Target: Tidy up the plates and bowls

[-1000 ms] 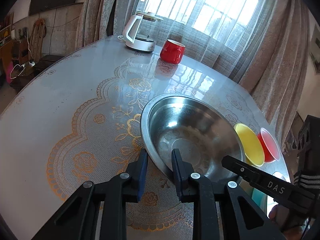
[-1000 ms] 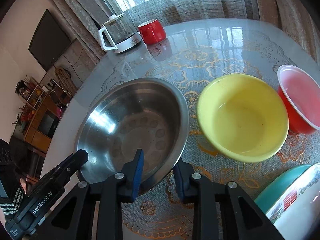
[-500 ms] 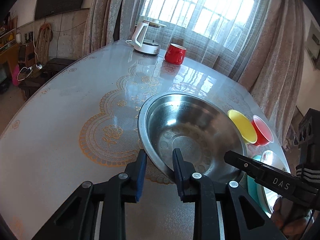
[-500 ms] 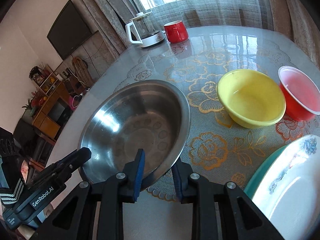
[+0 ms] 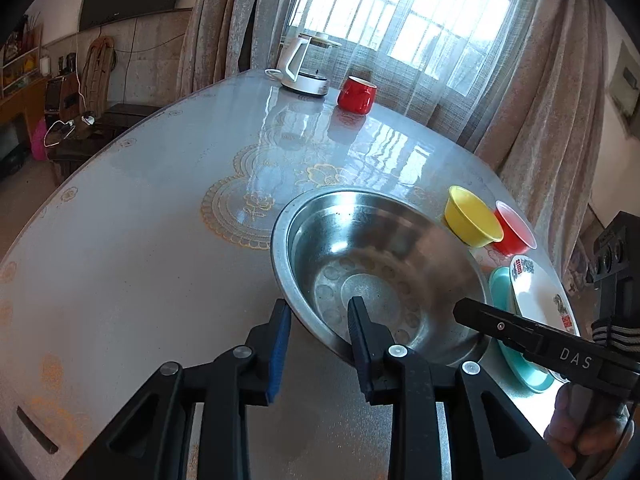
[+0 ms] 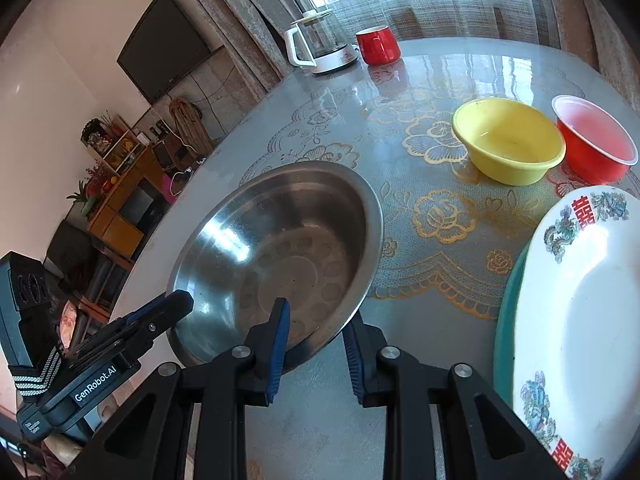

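A large steel bowl (image 5: 380,264) is held above the round table between both grippers. My left gripper (image 5: 318,316) is shut on its near-left rim. My right gripper (image 6: 316,320) is shut on its opposite rim; the bowl shows in the right wrist view (image 6: 280,248) too. A yellow bowl (image 6: 508,140) and a red plastic bowl (image 6: 592,140) stand on the table to the right. A white patterned plate (image 6: 580,320) lies on a teal plate (image 6: 505,320) at the near right.
A glass kettle (image 5: 304,64) and a red mug (image 5: 356,90) stand at the table's far side by the curtained window. The table (image 5: 120,240) has a glossy top with a gold lace pattern. Furniture and a wall TV are off to the left.
Both grippers have lifted the steel bowl and drawn it back toward the near table edge. The yellow and red bowls now lie farther away, and the stacked plates have come into view.
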Tool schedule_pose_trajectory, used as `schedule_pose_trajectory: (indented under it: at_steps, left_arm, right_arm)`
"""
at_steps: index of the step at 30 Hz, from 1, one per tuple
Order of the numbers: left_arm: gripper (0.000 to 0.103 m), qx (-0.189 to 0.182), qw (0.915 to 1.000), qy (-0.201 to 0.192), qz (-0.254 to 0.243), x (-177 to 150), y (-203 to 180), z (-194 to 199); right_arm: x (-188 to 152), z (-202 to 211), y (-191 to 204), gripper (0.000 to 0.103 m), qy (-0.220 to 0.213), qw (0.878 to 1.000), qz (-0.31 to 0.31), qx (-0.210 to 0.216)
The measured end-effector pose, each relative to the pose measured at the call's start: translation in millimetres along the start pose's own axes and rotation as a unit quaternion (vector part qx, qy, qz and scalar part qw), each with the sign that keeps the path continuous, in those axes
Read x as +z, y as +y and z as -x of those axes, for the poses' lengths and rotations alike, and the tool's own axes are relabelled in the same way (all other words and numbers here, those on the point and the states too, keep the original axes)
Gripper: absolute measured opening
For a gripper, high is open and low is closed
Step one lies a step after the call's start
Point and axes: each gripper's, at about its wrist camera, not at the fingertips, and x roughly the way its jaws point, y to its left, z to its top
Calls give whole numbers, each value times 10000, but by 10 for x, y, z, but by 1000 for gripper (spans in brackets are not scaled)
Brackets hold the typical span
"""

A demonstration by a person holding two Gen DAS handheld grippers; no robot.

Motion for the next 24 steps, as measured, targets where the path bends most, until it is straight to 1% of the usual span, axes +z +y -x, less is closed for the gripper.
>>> schedule_pose_trajectory:
  at_steps: [3, 7, 11, 15, 17, 20, 24]
  left_arm:
    - [30, 75, 10000, 35, -42, -81, 5, 23]
    - [30, 108, 9999, 59, -71, -142, -21, 36]
    - [31, 4, 9999, 70, -84, -149, -41, 80]
    - [31, 20, 9999, 88, -120, -160, -46, 101]
    - [31, 42, 9997, 119, -188, -199, -53, 91]
    - [34, 27, 9996, 16, -293, -245, -88, 138]
    - [35, 99, 9996, -15, -279, -242, -75, 133]
  right_arm:
    - [-64, -2, 8, 27, 53, 10000, 14, 51]
    - [-85, -16, -1, 27, 71, 10000, -4, -21]
    - [-114, 31, -60, 27, 25, 10000, -88, 12]
    - [-148, 57, -52, 27, 24, 9999, -101, 52]
    - [-172, 35, -64, 29, 69, 9999, -127, 57]
    - [-197, 19, -87, 29, 38, 9998, -206, 78]
    - [-171, 50, -108, 31, -19, 9996, -252, 118]
